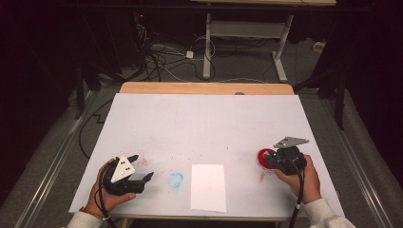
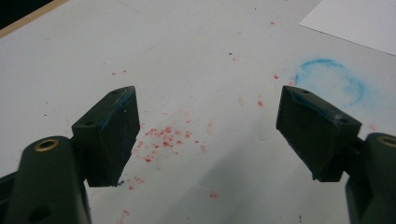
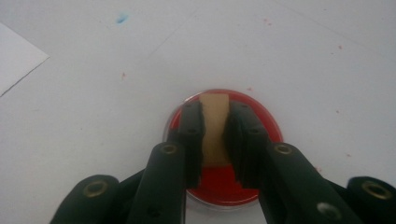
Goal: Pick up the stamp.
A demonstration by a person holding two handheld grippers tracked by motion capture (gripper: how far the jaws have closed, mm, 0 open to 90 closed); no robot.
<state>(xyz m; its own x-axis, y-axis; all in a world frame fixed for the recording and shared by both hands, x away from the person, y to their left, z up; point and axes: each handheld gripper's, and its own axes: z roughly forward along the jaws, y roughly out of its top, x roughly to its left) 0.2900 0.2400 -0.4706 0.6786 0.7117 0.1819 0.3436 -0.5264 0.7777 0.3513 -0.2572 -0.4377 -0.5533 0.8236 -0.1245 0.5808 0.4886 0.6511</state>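
Your right gripper (image 3: 215,140) is clamped on a tan block (image 3: 215,126), apparently a stamp, pressed into the red ink dish (image 3: 261,121). The dish sits well to the right of the white paper sheet (image 1: 208,187). Your left gripper (image 1: 138,171) rests with its jaws spread wide and empty, to the left of the sheet, beyond a blue ring stain (image 1: 175,180). Inking appears to be in progress; the sheet looks unmarked, so the stamping itself is likely still to be done.
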